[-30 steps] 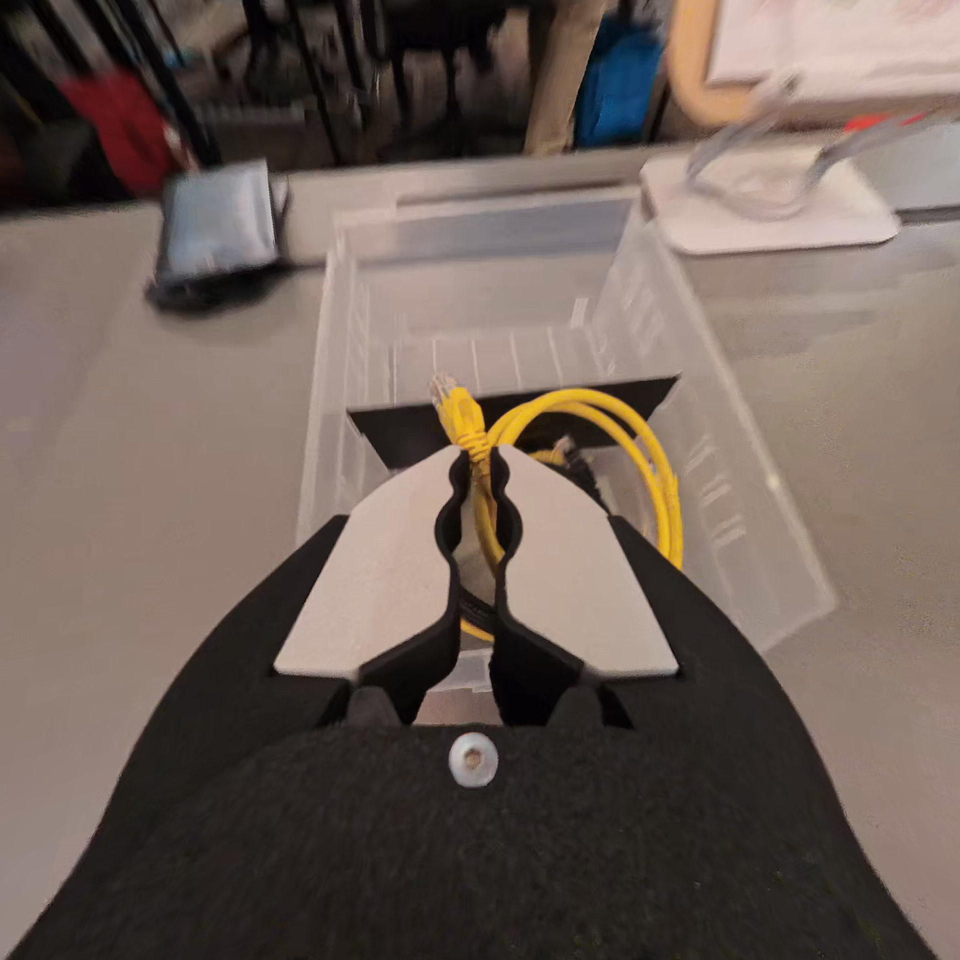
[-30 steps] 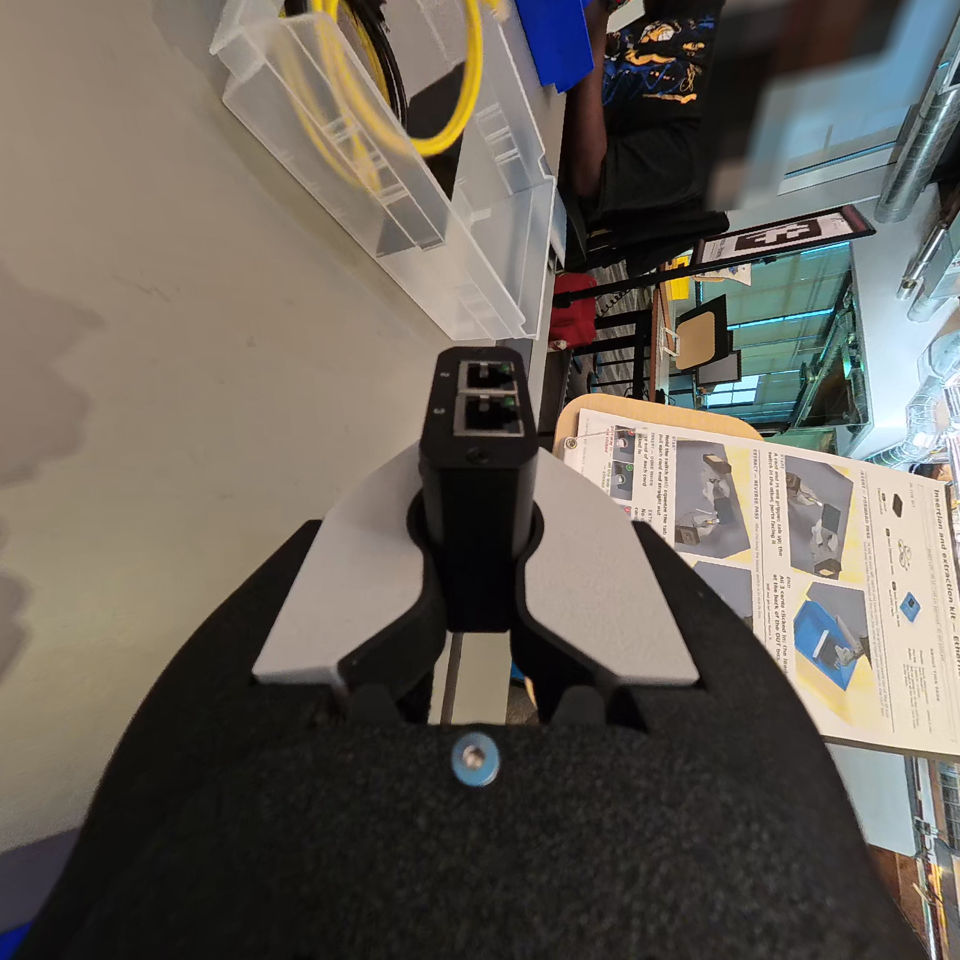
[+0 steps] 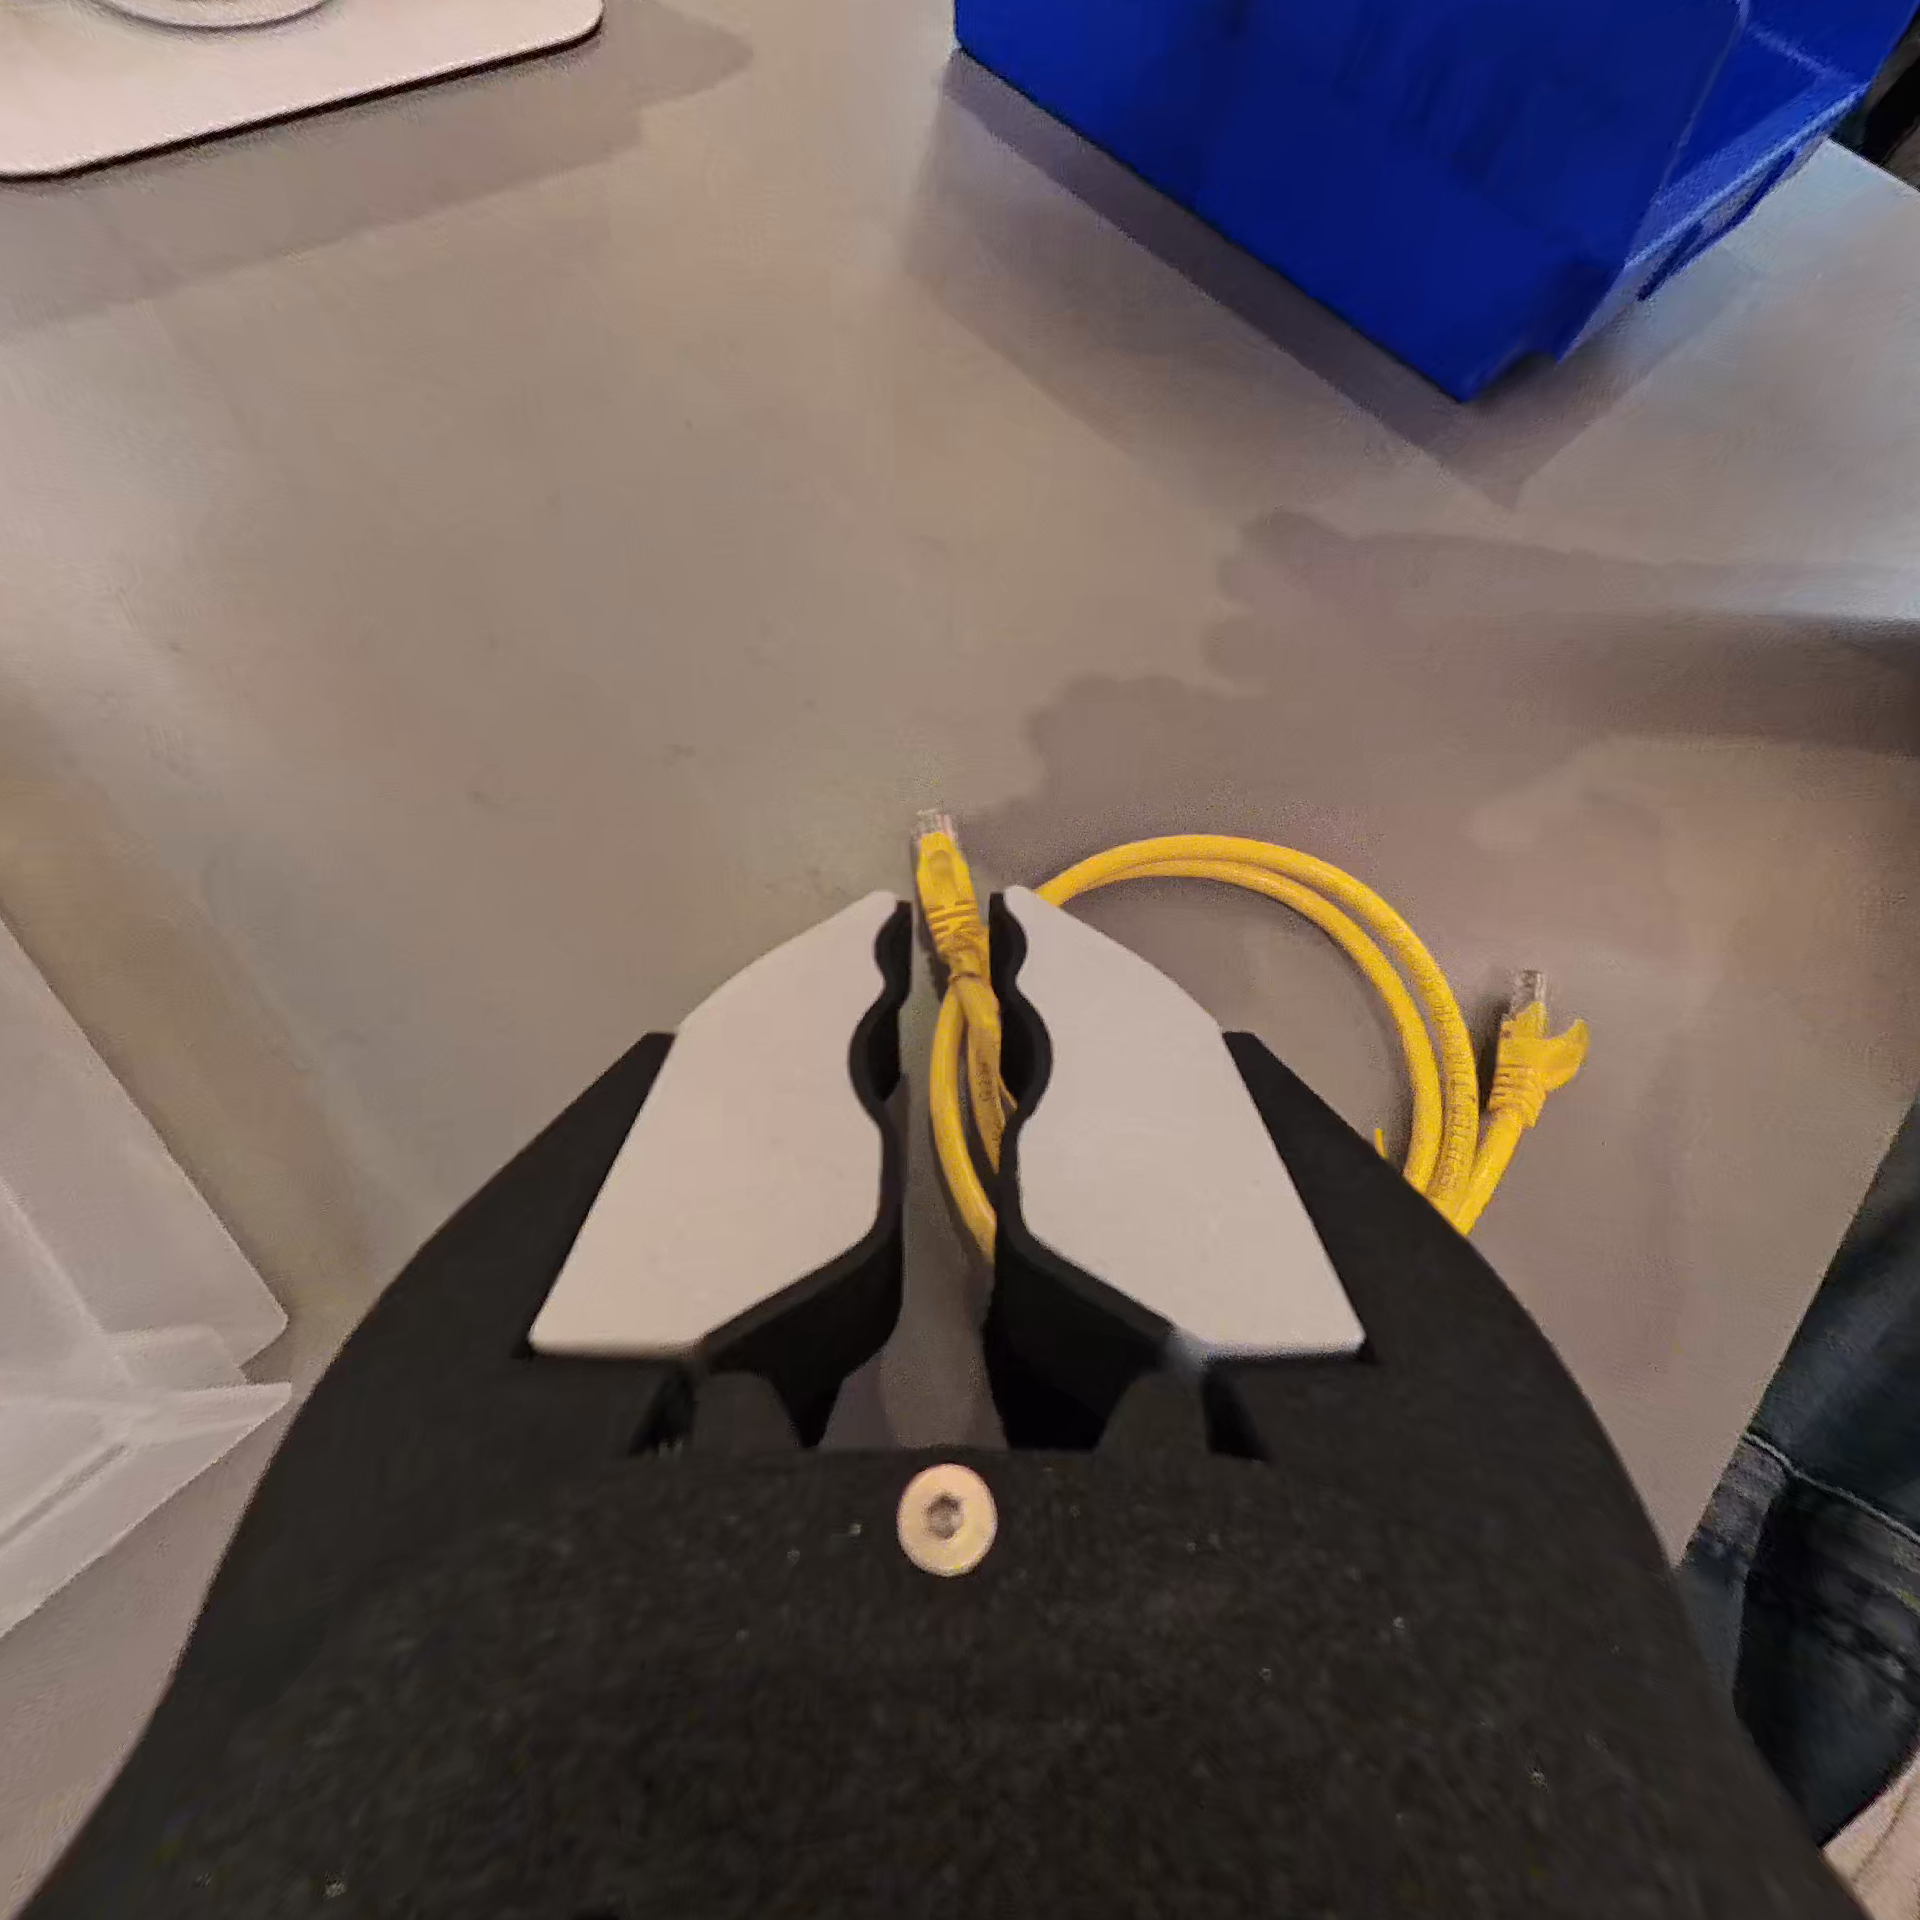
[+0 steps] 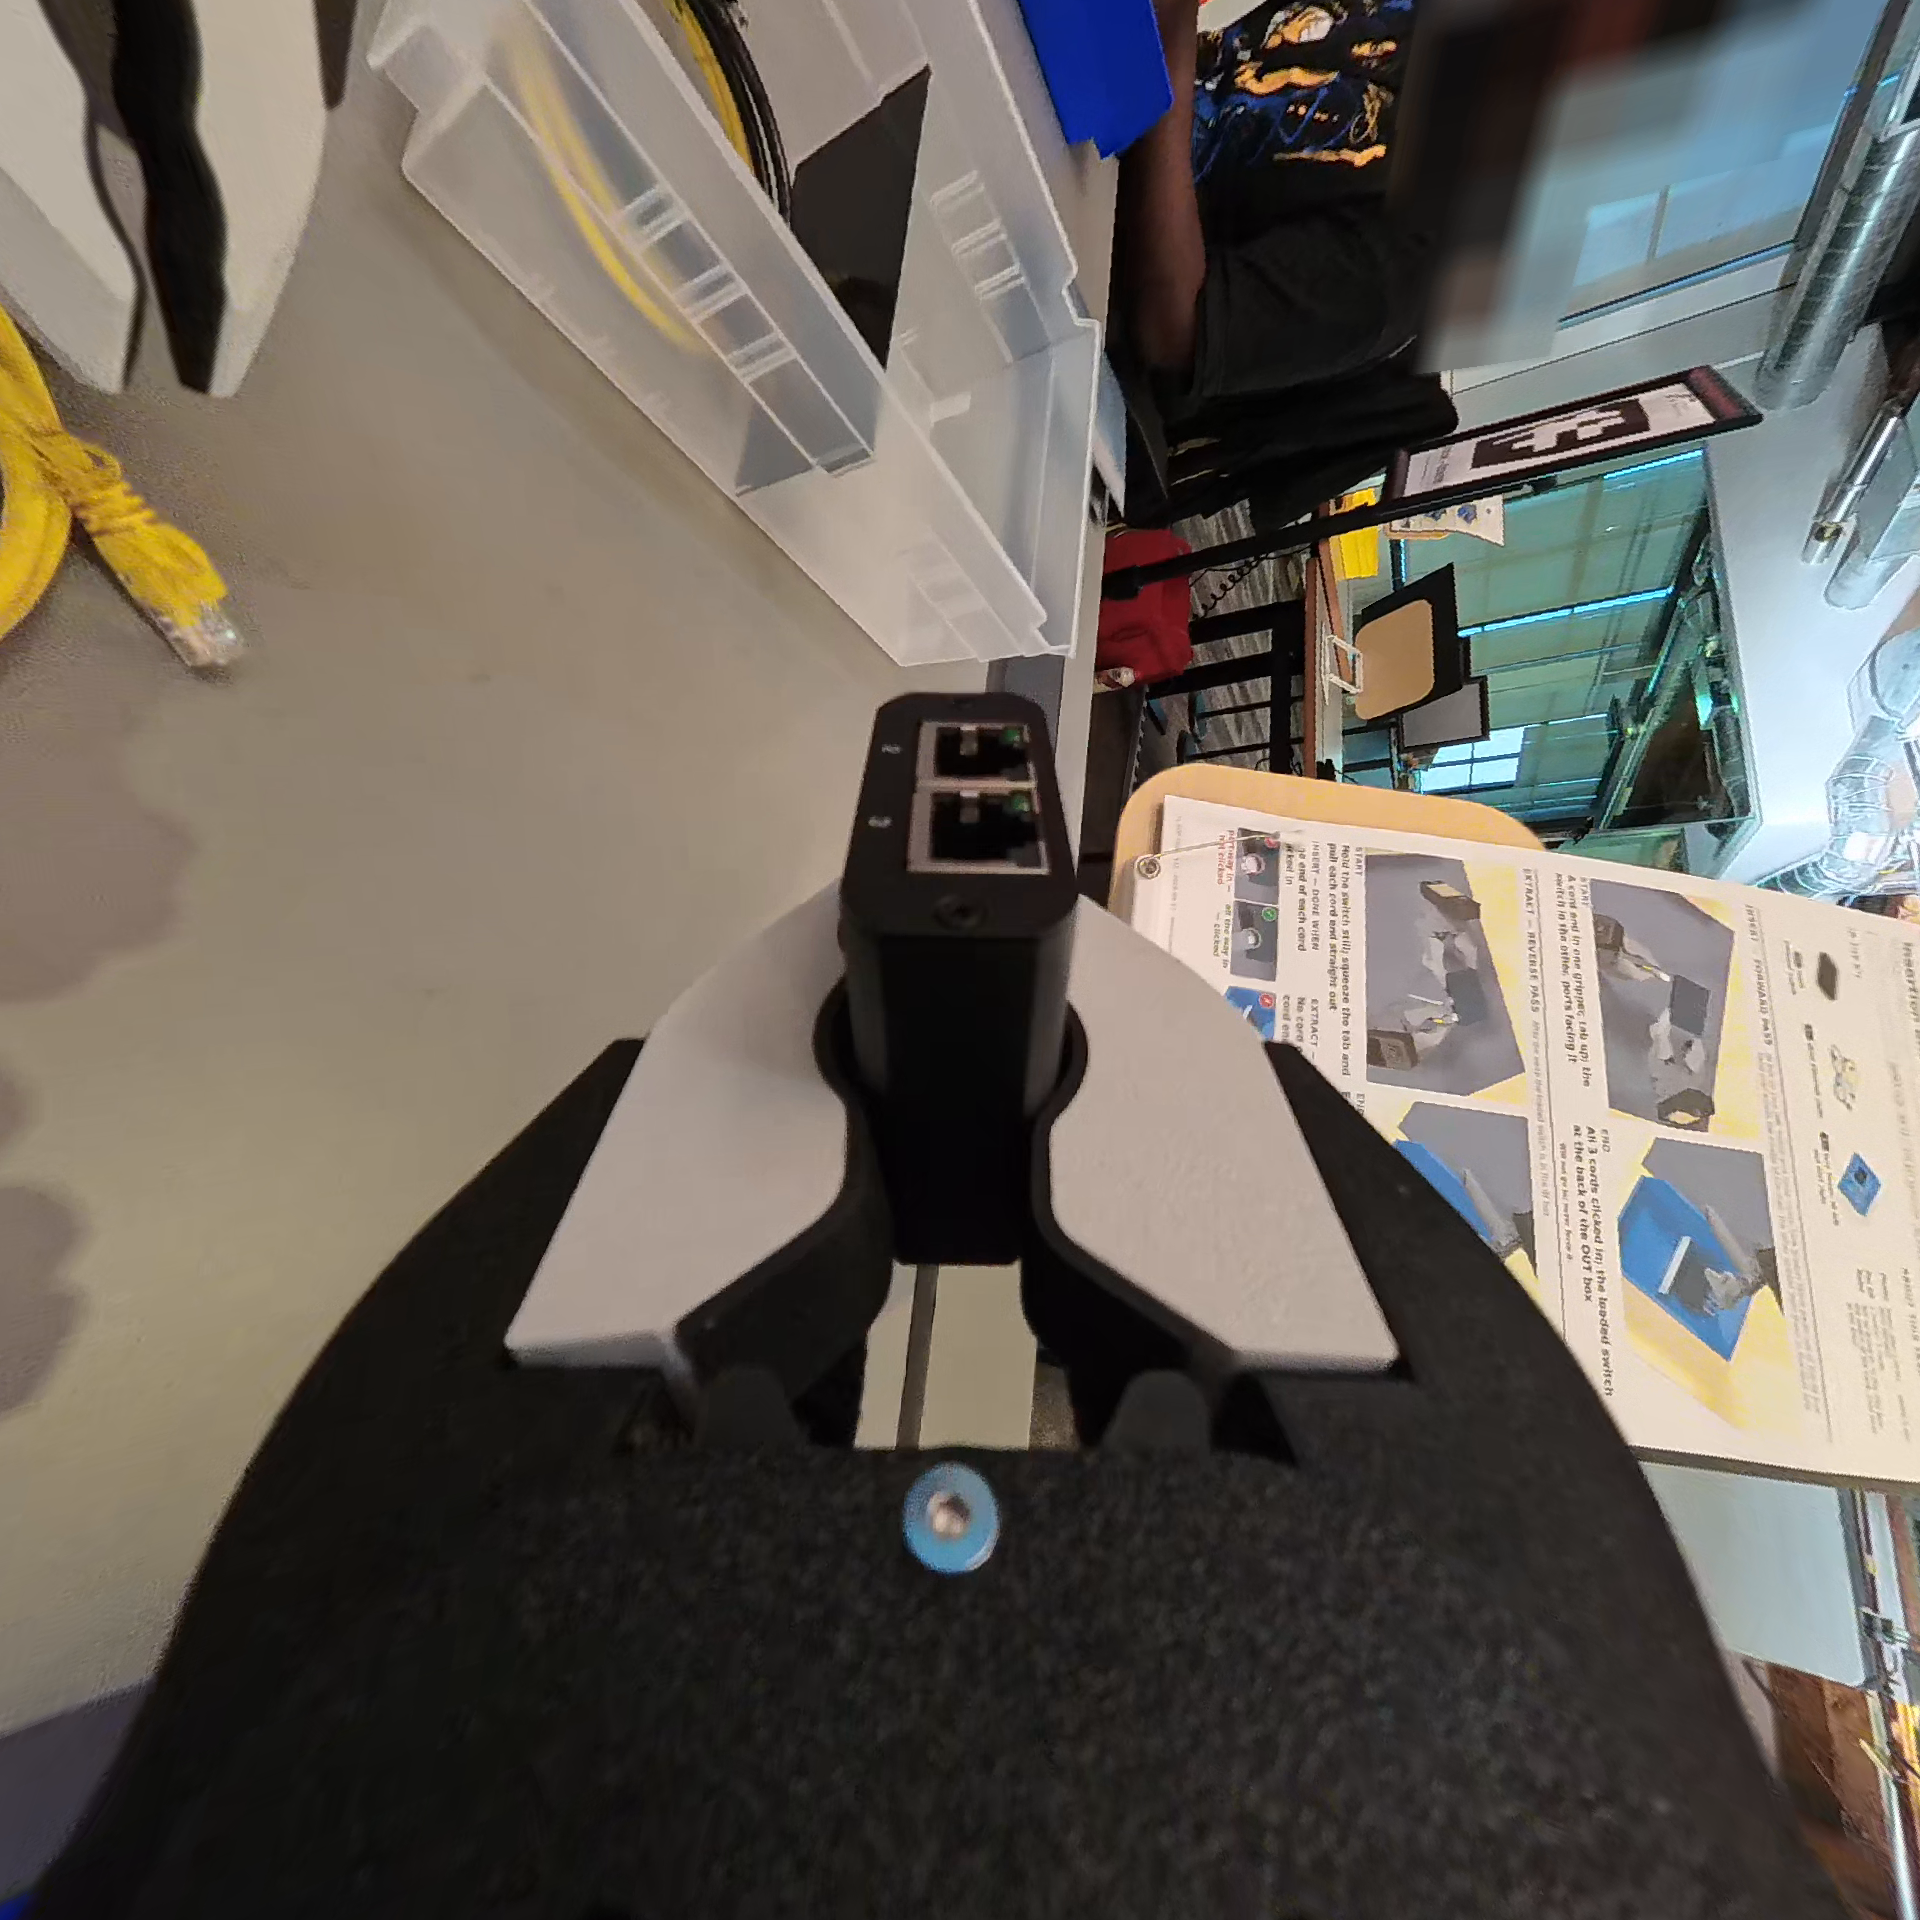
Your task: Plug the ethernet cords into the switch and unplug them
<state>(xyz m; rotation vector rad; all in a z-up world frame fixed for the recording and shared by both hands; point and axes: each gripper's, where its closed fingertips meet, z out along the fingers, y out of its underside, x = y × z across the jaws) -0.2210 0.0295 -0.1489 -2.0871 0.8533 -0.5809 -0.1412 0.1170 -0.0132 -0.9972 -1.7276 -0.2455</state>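
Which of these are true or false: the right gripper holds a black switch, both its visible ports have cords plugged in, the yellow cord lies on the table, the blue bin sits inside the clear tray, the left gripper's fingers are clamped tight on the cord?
1. The right gripper holds a black switch: true.
2. Both visible ports are plugged: false, both are empty.
3. The yellow cord lies on the table: true.
4. The blue bin sits inside the clear tray: false, it stands on the table.
5. The left gripper is clamped tight on the cord: false, a gap shows beside the cord.

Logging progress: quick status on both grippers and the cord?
Left gripper open around yellow cord on table. Right gripper shut on black switch, ports empty. Nothing blocking.
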